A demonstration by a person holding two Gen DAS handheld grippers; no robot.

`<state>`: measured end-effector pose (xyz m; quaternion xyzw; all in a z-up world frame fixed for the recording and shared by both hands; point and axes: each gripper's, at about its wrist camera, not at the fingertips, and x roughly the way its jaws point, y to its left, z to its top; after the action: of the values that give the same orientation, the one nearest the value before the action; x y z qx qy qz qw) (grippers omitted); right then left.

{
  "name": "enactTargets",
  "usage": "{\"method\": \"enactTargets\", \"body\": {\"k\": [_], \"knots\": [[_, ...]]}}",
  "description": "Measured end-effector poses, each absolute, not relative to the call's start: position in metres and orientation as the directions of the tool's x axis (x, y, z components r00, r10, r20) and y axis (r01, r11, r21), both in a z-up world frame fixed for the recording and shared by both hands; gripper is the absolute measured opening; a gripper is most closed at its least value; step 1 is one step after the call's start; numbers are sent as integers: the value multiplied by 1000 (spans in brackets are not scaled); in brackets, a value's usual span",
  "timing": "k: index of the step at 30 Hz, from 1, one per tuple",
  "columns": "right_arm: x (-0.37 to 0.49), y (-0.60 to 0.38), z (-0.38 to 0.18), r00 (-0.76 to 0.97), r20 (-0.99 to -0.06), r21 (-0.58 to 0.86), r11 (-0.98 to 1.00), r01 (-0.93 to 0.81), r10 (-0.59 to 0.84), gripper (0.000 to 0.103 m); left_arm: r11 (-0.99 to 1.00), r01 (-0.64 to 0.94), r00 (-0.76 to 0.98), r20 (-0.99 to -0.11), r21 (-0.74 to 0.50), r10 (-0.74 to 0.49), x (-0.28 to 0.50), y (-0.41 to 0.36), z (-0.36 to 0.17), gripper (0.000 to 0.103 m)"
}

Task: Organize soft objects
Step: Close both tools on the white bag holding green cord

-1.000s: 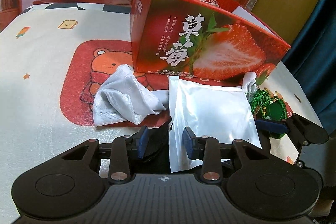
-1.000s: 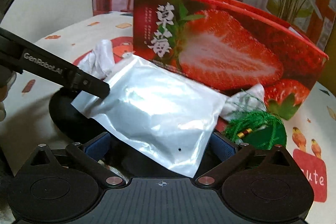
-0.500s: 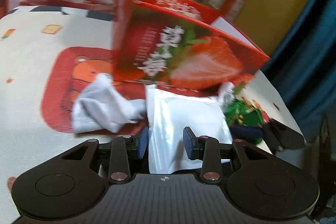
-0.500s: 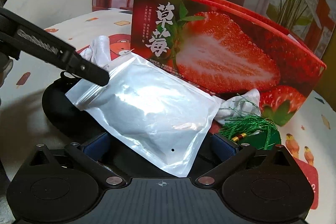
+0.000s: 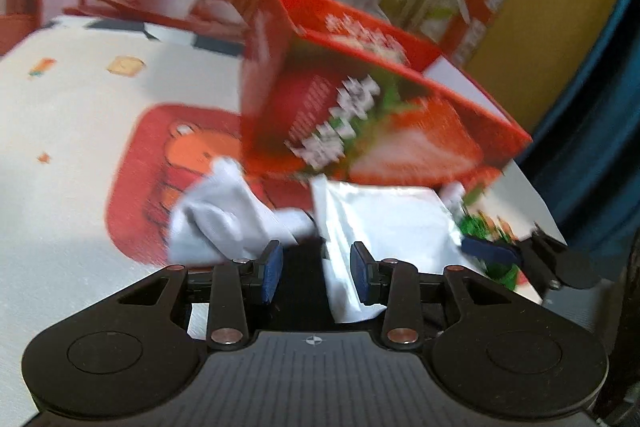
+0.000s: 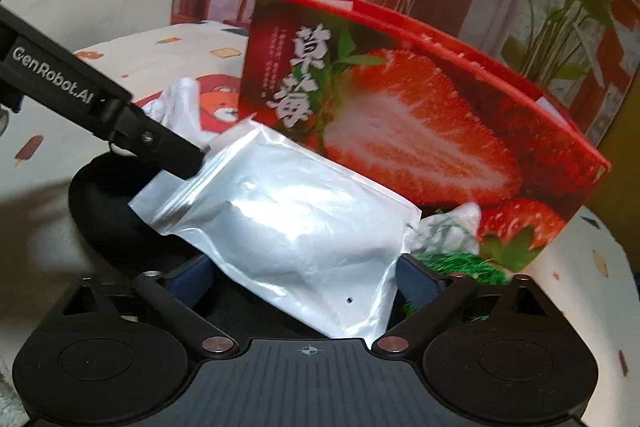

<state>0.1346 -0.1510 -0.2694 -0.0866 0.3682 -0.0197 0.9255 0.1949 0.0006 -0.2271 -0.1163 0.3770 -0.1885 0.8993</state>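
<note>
Right wrist view: silvery pouch (image 6: 288, 227) is lying mid-frame, tilted, before the strawberry box (image 6: 400, 123).
Left gripper (image 5: 316, 271): narrow, seemingly pinching the pouch's upper-left corner.
Right gripper (image 6: 304, 279): wide, just been closing around the pouch, pads not pressing.
Handling: likely light, slick, crinkly; sealed edges are offering hold.
Room: box crowding behind; white cloth (image 5: 224, 215) and green tassel (image 6: 452, 263) flanking; desk (image 5: 68, 147) opening leftward.

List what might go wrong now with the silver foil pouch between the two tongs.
1. The right tongs have just been closing around the silver foil pouch, pads apparently not yet pressing; the slick foil may buckle or slip free.
2. The green tasselled ornament lies beside one pad and could get snagged along.
3. The left tongs meet only the pouch's zip corner; their grip is unclear, so it may swing into the red strawberry-printed cardboard box.
</note>
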Motion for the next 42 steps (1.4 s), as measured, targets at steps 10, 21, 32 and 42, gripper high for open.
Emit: {"method": "enactTargets", "body": {"k": [10, 21, 32, 42], "knots": [[148, -186, -250, 777, -614, -126, 989, 80, -141, 70, 924, 290, 736, -559, -251, -383, 204, 3, -203, 52], [169, -211, -247, 805, -588, -25, 997, 76, -76, 56, 919, 313, 763, -513, -240, -394, 207, 9, -197, 62], [175, -231, -246, 822, -569, 99, 988, 115, -38, 47, 856, 510, 713, -516, -84, -475, 227, -37, -207, 66], [172, -232, -250, 821, -570, 106, 988, 109, -29, 41, 827, 555, 675, -535, -88, -509, 246, -50, -221, 65]]}}
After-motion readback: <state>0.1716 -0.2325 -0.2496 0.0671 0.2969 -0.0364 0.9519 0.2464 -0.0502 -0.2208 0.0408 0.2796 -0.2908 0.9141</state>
